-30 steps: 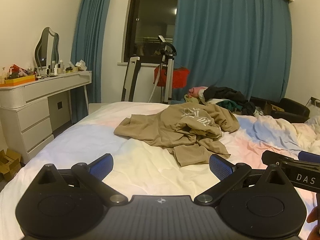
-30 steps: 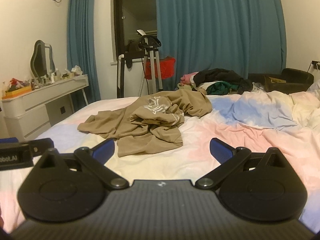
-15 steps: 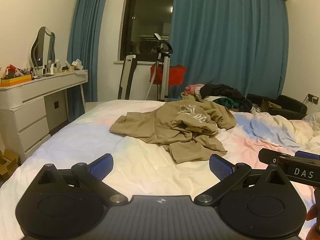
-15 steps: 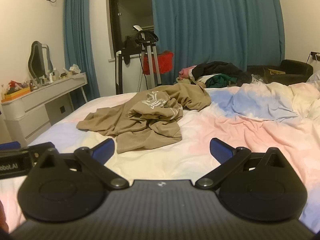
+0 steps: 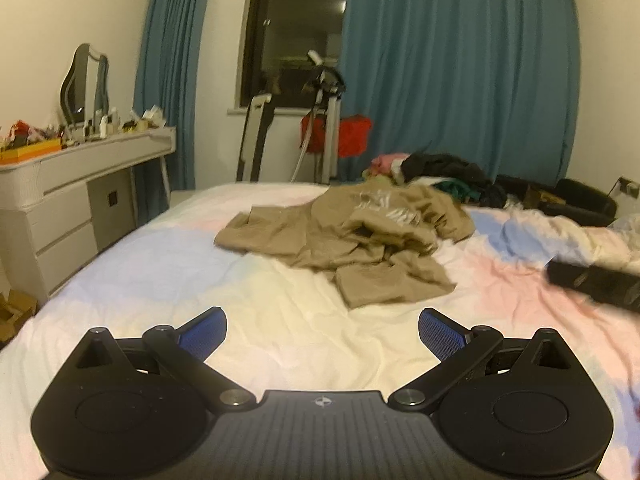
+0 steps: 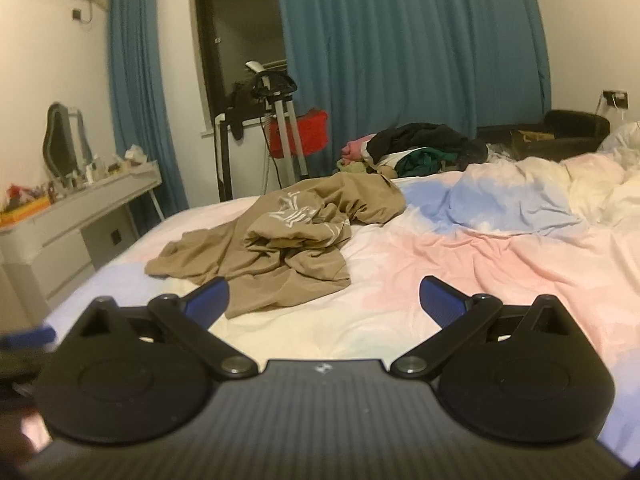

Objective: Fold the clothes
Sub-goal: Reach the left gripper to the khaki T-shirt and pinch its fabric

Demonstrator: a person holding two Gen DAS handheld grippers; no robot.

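Both your left tongs (image 5: 322, 330) and right tongs (image 6: 324, 298) are spread wide and carry nothing, hovering above the bed (image 5: 280, 320). The tan shirt (image 6: 280, 240) lies crumpled mid-bed, ahead of both, apart from the tongs.

Your risk: the soft, thin knit is bunched in overlapping layers, so you may pinch several plies at once, or catch the wrinkled pastel sheet beneath, and drag the whole heap instead of spreading it. The hems look floppy; the white print sits buried in the folds, hiding which side faces up.
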